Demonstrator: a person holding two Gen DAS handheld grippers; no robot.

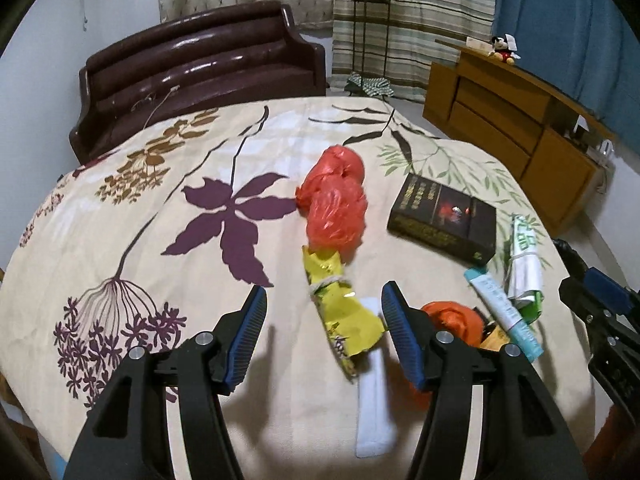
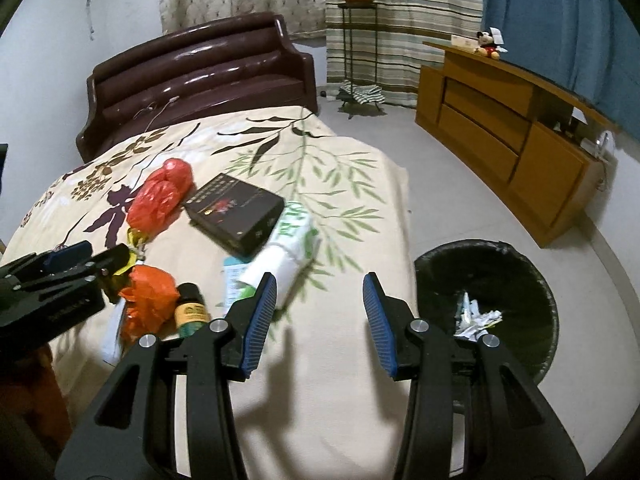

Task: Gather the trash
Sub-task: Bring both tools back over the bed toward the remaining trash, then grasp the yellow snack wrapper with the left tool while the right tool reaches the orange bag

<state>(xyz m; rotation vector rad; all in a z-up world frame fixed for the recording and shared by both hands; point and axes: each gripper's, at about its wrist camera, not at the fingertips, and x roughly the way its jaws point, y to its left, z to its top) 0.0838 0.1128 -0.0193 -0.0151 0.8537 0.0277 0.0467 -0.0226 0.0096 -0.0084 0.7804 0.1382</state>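
Trash lies on a floral bedspread [image 1: 168, 264]. My left gripper [image 1: 323, 320] is open, its jaws either side of a knotted yellow wrapper [image 1: 340, 312] that lies over a white strip [image 1: 374, 400]. Beyond it sits a red plastic bag [image 1: 334, 200]. An orange bag [image 1: 452, 320], a blue tube [image 1: 502, 312] and a green-white wrapper [image 1: 524, 264] lie to the right. My right gripper [image 2: 320, 312] is open and empty above the bed's near edge, next to the green-white wrapper [image 2: 288, 248]. A black bin [image 2: 492, 300] with paper scraps stands on the floor to its right.
A dark box [image 1: 444, 216] lies on the bed, also in the right wrist view [image 2: 236, 212]. A small dark bottle [image 2: 192, 312] stands by the orange bag [image 2: 148, 300]. A brown headboard [image 1: 200, 68] is at the far end. A wooden cabinet [image 2: 508, 140] lines the right wall.
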